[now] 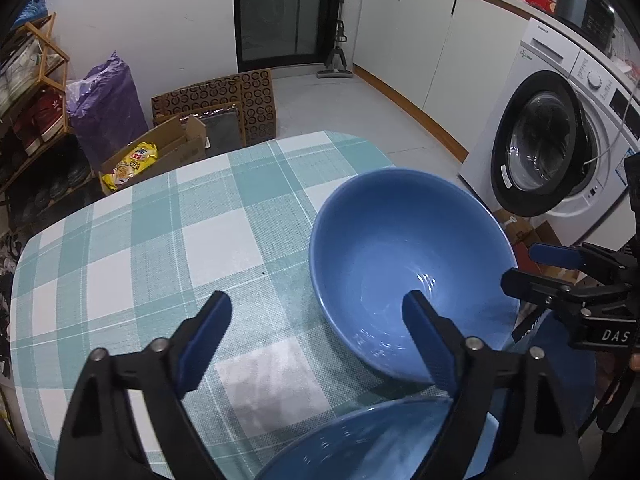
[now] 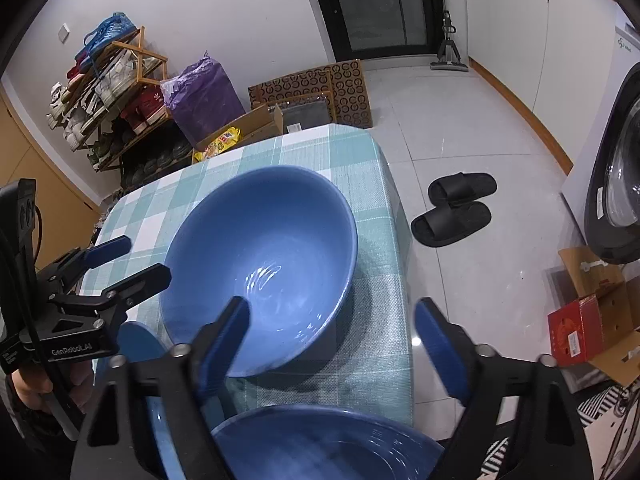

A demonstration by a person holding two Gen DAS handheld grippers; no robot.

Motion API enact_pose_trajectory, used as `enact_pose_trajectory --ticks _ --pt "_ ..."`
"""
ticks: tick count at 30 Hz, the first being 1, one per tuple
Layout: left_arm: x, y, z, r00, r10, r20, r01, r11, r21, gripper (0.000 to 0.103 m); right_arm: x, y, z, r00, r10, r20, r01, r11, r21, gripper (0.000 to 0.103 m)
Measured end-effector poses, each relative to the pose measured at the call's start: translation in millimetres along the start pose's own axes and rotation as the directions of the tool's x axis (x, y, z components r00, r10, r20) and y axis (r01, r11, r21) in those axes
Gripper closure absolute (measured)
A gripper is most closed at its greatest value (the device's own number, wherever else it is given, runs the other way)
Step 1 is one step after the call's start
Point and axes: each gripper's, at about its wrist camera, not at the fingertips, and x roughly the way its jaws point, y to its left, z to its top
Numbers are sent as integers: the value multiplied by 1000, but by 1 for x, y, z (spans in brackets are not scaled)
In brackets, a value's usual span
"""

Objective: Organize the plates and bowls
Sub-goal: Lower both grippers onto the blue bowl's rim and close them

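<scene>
A large blue bowl (image 1: 408, 264) stands on the checked tablecloth (image 1: 160, 248) near the table's right edge; it also shows in the right wrist view (image 2: 264, 256). A second blue bowl (image 1: 360, 444) lies nearer, low in both views (image 2: 328, 444). A flat blue plate (image 2: 138, 344) sits beside it. My left gripper (image 1: 316, 340) is open, its right finger over the big bowl's near rim. My right gripper (image 2: 332, 344) is open, its left finger over the same bowl's near rim. Each gripper shows in the other's view, the right one (image 1: 532, 268) and the left one (image 2: 132, 260), holding nothing.
The table's right edge (image 2: 400, 240) drops to a tiled floor with black slippers (image 2: 456, 208). A washing machine (image 1: 552, 152) and cardboard boxes (image 2: 592, 320) stand to the right. A shoe rack (image 2: 108, 92), purple bag (image 2: 204, 96) and boxes stand beyond the far edge.
</scene>
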Motion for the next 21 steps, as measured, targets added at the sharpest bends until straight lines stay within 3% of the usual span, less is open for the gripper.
enact_pose_trajectory --ticks 3,12,21 --pt "3 -3 -1 1000 -15 -11 15 1000 16 43 5 1 0 1000 0 -11 0 1000 -5 32" --pt "10 -10 -4 999 -26 -29 27 999 37 73 14 9 -2 1000 4 -17 -5 999 -41 54" --pt "10 -11 -3 999 -21 -26 22 999 42 77 14 13 -2 1000 -27 -5 27 997 -73 73"
